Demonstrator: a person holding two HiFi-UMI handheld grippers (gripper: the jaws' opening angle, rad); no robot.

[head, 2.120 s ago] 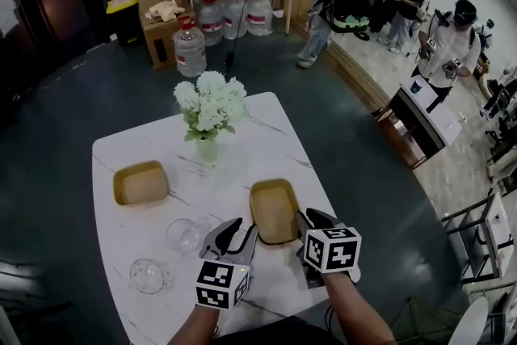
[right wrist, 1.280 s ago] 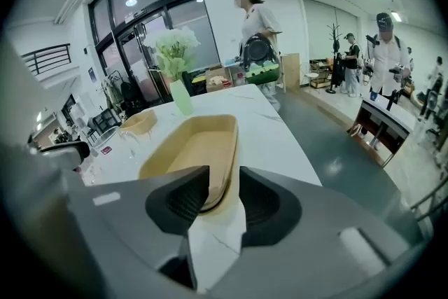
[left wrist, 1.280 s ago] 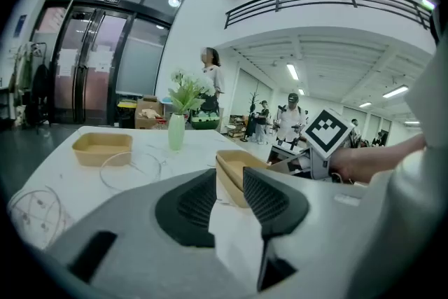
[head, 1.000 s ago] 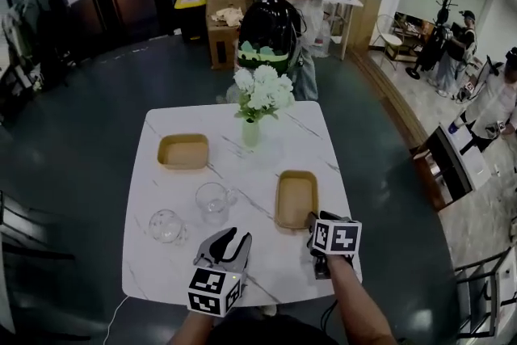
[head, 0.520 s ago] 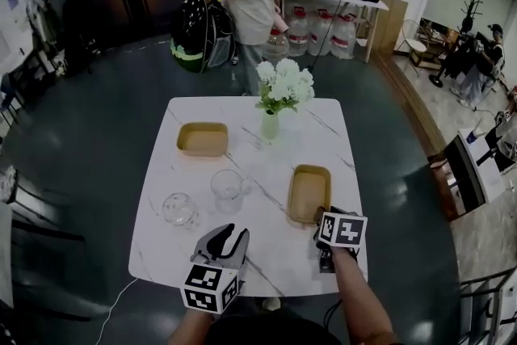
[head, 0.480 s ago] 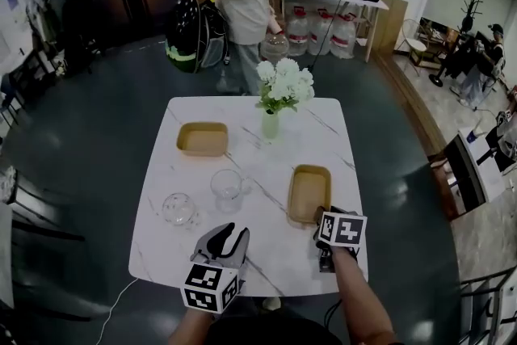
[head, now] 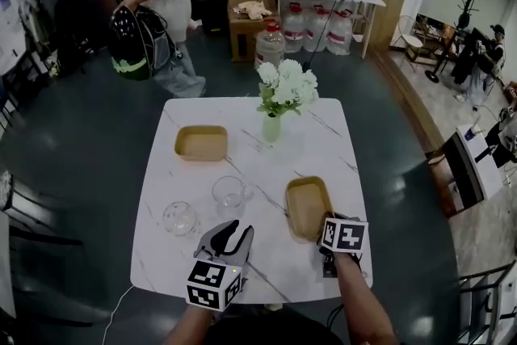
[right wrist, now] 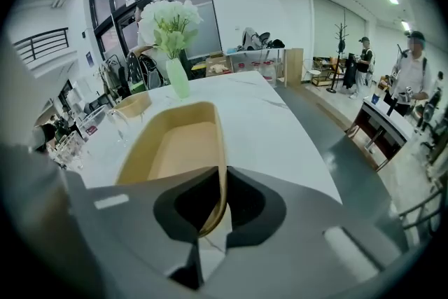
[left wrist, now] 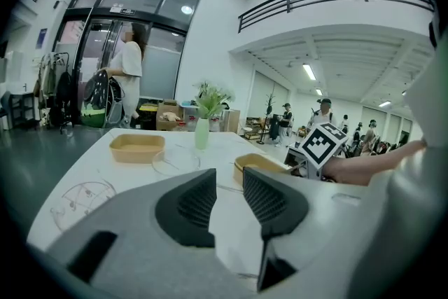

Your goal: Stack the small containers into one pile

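Observation:
Two tan rectangular containers sit on the white marble table [head: 319,137]. The near container [head: 308,206] [right wrist: 175,147] lies at the right front, and my right gripper [head: 327,229] [right wrist: 220,196] is shut on its near rim; its jaws have just been closing. The far container [head: 201,142] [left wrist: 136,147] [right wrist: 133,105] rests at the back left. My left gripper [head: 233,237] [left wrist: 229,199] hovers open over the table's front edge with nothing between its fingers.
A vase of white flowers [head: 273,125] stands at the table's back centre. A glass mug [head: 229,196] and a low glass bowl [head: 179,217] sit left of the near container. A person with a bag [head: 153,4] walks beyond the table; boxes and water jugs [head: 303,28] line the wall.
My right gripper's jaws have come together on the near container's rim. The person behind the table has walked off to the left. My left gripper has stayed put.

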